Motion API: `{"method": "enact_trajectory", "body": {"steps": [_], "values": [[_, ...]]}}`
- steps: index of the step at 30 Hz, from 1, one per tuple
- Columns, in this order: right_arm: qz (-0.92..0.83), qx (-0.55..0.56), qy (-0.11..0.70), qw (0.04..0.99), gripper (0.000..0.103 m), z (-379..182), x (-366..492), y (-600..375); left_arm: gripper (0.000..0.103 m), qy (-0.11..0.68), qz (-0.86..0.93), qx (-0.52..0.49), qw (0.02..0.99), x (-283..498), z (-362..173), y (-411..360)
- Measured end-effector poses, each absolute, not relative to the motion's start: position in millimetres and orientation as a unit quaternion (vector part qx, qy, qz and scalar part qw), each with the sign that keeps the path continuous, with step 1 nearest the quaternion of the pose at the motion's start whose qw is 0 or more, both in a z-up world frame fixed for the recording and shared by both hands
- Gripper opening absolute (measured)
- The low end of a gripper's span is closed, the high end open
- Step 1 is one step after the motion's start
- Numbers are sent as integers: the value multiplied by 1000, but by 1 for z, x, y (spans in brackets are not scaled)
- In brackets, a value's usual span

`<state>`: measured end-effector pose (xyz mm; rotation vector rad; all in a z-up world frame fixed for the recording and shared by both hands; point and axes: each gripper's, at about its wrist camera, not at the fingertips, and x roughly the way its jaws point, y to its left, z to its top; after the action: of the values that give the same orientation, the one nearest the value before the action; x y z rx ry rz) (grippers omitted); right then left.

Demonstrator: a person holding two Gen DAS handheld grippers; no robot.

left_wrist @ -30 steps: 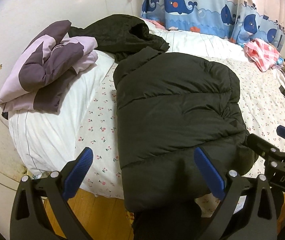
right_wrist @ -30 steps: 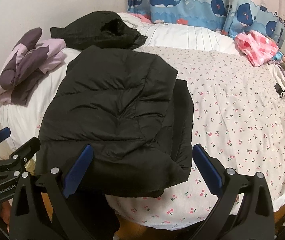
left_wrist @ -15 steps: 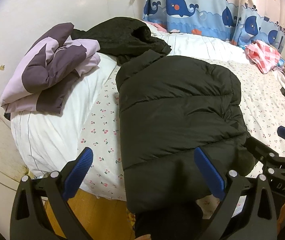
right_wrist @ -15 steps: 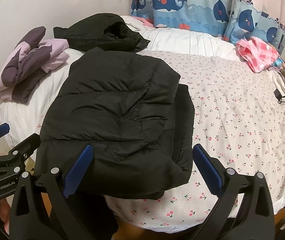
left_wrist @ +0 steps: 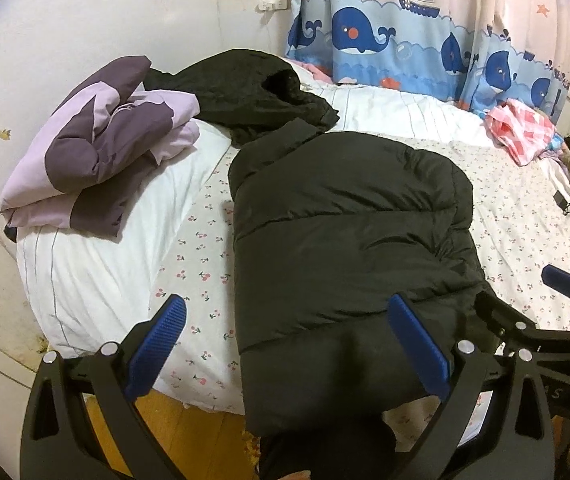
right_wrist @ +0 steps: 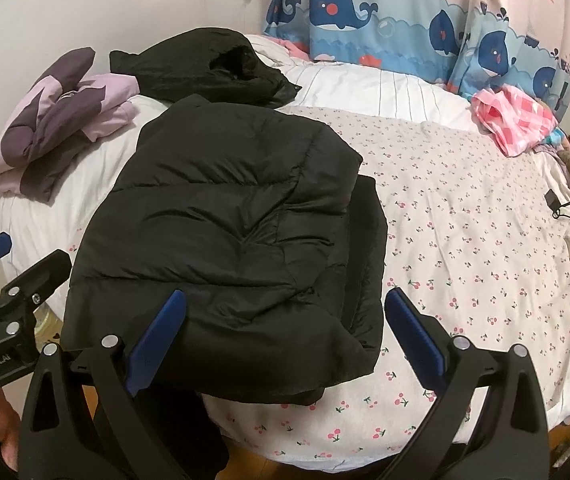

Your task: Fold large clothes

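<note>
Black puffer jacket [left_wrist: 349, 240]: laid lengthwise on the bed [left_wrist: 101, 280], its hem hanging over the edge at 6 o'clock, its collar toward 12 o'clock.
Done: both sides appear to be folded inward; a narrow long shape is seen.
Left: the jacket is judged to need one more fold, hem toward collar.
Left gripper [left_wrist: 285, 356]: fingers are held open, nothing is gripped, above the hem.
Right gripper [right_wrist: 285, 344]: fingers are held open too, empty, over the hem's right corner.
Other clothes: a folded purple jacket [left_wrist: 93, 152] at 10 o'clock, another black garment [left_wrist: 241, 84] at 12 o'clock.
</note>
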<state>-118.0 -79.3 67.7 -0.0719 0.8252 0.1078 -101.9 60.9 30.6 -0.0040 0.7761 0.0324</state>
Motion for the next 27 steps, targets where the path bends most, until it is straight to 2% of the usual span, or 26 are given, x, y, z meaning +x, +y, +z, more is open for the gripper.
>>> {"method": "enact_trajectory", "body": {"steps": [27], "values": [[16,-62,337,939,96,83,-127,-85,97,326,4,16,945,-103,29,50]]}}
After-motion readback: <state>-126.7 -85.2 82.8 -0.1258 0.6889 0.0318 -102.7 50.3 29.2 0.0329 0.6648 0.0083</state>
